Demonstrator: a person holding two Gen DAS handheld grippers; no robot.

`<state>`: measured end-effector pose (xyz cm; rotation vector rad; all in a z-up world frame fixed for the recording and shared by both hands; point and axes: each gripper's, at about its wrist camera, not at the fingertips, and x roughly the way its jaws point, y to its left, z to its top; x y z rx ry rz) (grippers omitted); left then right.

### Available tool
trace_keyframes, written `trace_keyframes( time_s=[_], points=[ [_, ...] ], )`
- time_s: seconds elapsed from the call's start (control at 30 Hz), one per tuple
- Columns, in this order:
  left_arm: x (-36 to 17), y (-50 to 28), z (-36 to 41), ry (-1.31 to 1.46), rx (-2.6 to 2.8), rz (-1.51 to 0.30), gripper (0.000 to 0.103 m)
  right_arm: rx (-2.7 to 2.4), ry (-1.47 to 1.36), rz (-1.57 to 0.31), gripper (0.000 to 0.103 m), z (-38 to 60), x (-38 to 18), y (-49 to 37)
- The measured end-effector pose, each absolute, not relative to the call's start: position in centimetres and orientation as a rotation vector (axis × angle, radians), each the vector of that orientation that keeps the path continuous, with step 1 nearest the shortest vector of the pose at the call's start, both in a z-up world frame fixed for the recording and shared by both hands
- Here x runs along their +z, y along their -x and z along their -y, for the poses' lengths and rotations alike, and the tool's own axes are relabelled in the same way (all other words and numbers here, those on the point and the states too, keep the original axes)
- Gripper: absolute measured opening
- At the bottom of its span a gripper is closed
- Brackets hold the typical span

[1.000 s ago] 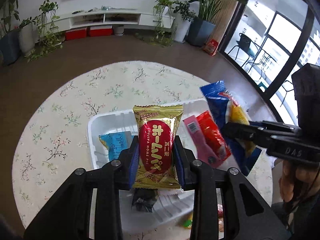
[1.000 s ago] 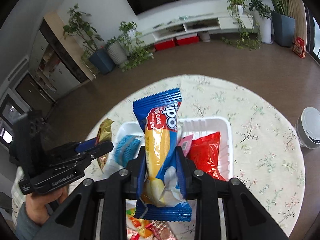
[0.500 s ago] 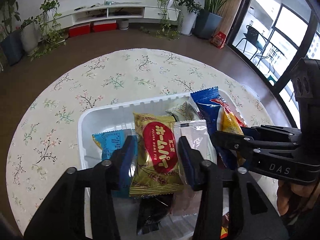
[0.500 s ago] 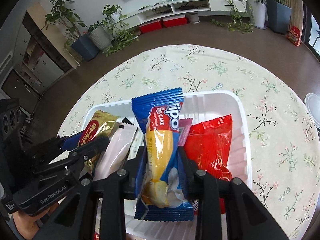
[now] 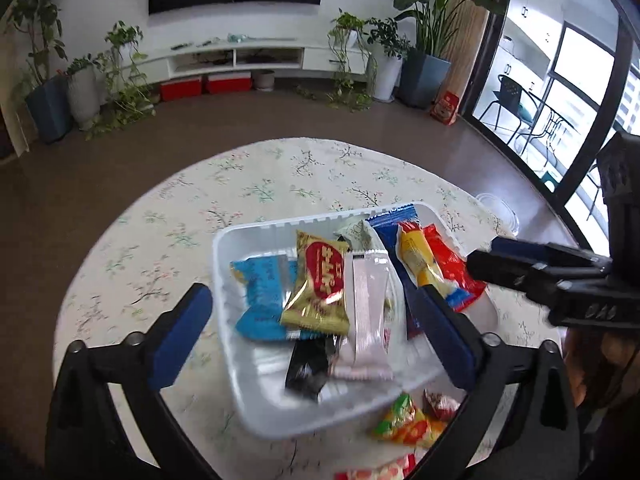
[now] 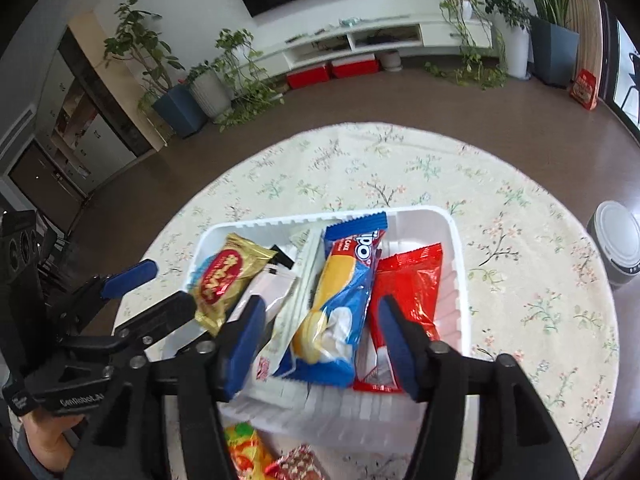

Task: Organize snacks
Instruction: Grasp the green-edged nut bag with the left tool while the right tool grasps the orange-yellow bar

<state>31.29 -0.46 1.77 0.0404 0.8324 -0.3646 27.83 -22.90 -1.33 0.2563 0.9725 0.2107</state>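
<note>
Snacks in white tray, floral tablecloth, brown floor, potted plants

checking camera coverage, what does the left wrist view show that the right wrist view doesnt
Only the left wrist view shows the light blue packet in full, the black packet at the tray's near end, and the glass doors with the balcony chair.

Only the right wrist view shows the white-lidded can at the table edge and the tall cabinet on the far left.

Both show the white tray, the gold packet, the blue cake packet, the red packet, and both open hand-held grippers: the left hand-held gripper and the right hand-held gripper.
</note>
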Motion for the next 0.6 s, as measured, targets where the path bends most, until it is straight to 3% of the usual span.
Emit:
trace_keyframes(
  time_s=[0.1,0.17,0.43,0.6],
  points=[
    [2.8,-27.0,-0.5,-0.028,-0.332,-0.804,0.103,0.260,-0.260,-0.889,0.090,23.4,0.7,-24.9],
    [2.7,-23.7,-1.2,0.011,-0.304,-0.790,0.103,0.267,-0.243,-0.844,0.094,23.5,1.6,-22.8],
    [-3.1,-12.7,1.4,-0.012,-0.221,-0.906,0.102,0.271,-0.227,-0.741,0.093,23.6,0.0,-14.3],
    [-6.5,-11.3,2.3,-0.052,-0.135,-0.971,0.102,0.221,-0.249,-0.766,0.082,24.1,-2.5,-12.1]
  ],
)
